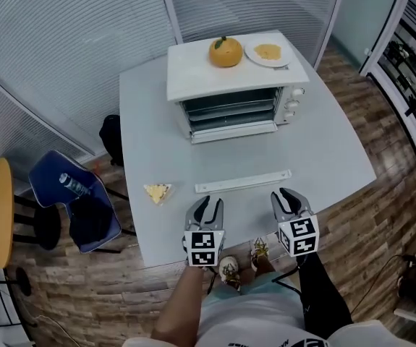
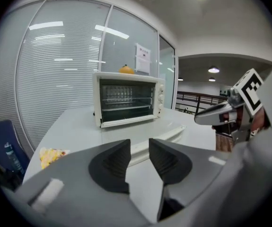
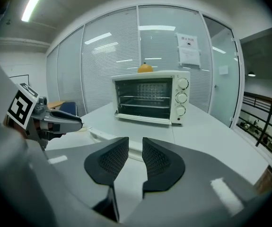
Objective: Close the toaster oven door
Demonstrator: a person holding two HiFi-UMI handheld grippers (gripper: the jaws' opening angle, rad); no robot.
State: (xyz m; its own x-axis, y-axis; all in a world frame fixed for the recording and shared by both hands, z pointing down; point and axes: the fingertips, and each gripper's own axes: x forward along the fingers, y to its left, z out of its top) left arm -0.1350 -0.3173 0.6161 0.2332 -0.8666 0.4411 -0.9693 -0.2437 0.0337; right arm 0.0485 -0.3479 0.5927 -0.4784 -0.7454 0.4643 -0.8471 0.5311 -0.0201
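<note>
**Toaster oven well ahead of 2 empty claws**

1 pale grey surface point(image 1: 323, 143) carries everything. At its far end stands 1 white box-shaped toaster oven point(image 1: 229, 85), its front turned toward the person, wire racks showing and 3 round knobs down its right side. A white bar runs along the lower edge of that front. Whether the door is fully shut cannot be told.

Between the oven and the claws lies 1 long flat white strip point(image 1: 244, 181), crosswise on the surface and just ahead of both claws.

The 2 claws hover side by side over the near edge, well apart from the oven and pointing at it. The left claw point(image 1: 206, 202) has its jaws a narrow gap apart with nothing between them. The right claw point(image 1: 289, 195) is the same, slightly parted and empty.

On the oven's top sit 1 round orange fruit point(image 1: 225, 52) and, just beside it, 1 small white plate point(image 1: 249, 52) of yellow food. 1 yellow wedge-shaped piece point(image 1: 157, 192) lies on the surface near the left claw.
</note>
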